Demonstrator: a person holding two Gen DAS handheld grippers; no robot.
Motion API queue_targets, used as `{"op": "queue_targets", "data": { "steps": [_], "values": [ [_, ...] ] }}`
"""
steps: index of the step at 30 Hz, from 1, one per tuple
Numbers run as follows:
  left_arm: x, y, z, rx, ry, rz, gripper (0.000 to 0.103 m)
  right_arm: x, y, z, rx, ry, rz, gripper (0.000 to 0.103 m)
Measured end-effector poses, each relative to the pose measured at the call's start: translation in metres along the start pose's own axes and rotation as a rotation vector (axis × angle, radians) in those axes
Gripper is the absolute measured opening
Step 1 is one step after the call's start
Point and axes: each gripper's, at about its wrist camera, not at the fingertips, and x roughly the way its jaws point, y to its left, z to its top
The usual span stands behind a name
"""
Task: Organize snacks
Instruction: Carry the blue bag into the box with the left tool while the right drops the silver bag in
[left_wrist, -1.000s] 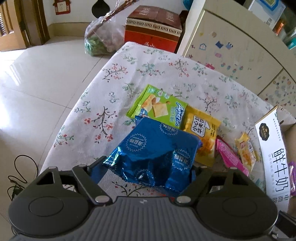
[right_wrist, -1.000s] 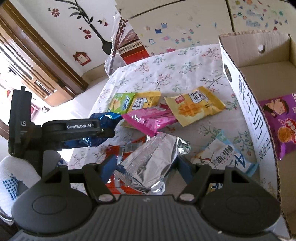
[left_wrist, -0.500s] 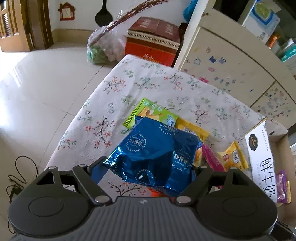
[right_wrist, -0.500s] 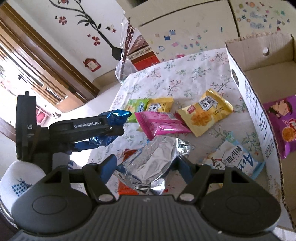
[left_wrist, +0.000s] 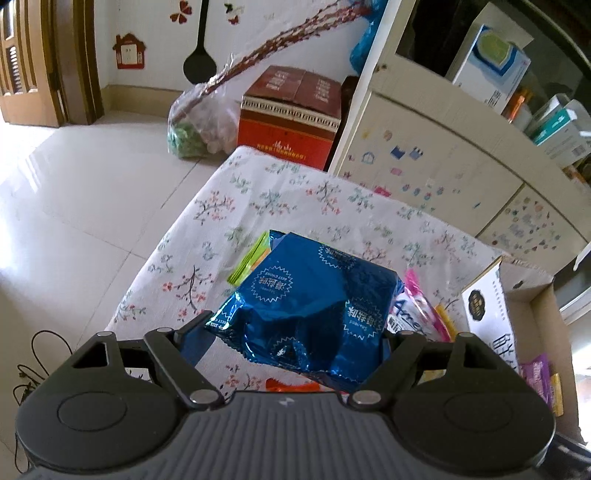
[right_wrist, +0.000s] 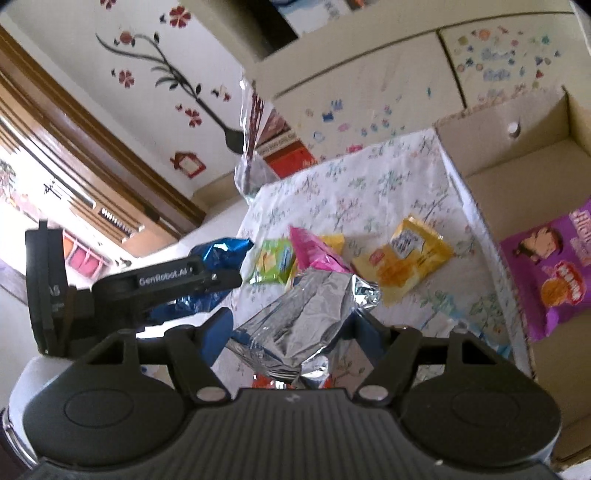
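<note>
Left wrist view: I am gripping the blue snack bag (left_wrist: 310, 306) crosswise in my left gripper (left_wrist: 295, 332), lifted clear of the surface (left_wrist: 295, 192), with the cardboard box (left_wrist: 532, 321) lying to its right. Right of that, my right gripper (right_wrist: 295, 325) is clamping the silver packet (right_wrist: 303, 325), nearer the box.

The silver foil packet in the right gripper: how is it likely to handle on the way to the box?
The silver foil packet is creased and dented where the right gripper clamps it, so probably soft and crushable. Its free end sticks up unsupported, suggesting it is light. The glossy film may be slippery, so it could slide out.
</note>
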Motion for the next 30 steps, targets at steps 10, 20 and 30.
{"op": "queue_targets", "data": {
  "steps": [10, 20, 30],
  "values": [
    [-0.015, -0.023, 0.005, 0.02, -0.052, -0.027, 0.086, -0.028, -0.009, 0.016, 0.049, -0.087, 0.014, 0.072],
    [-0.029, -0.069, 0.005, 0.068, -0.082, -0.151, 0.086, -0.084, -0.036, 0.037, 0.147, -0.255, 0.01, 0.072],
    [-0.038, -0.131, -0.014, 0.221, -0.112, -0.288, 0.086, -0.141, -0.07, 0.037, 0.216, -0.409, -0.113, 0.072]
  ]
}}
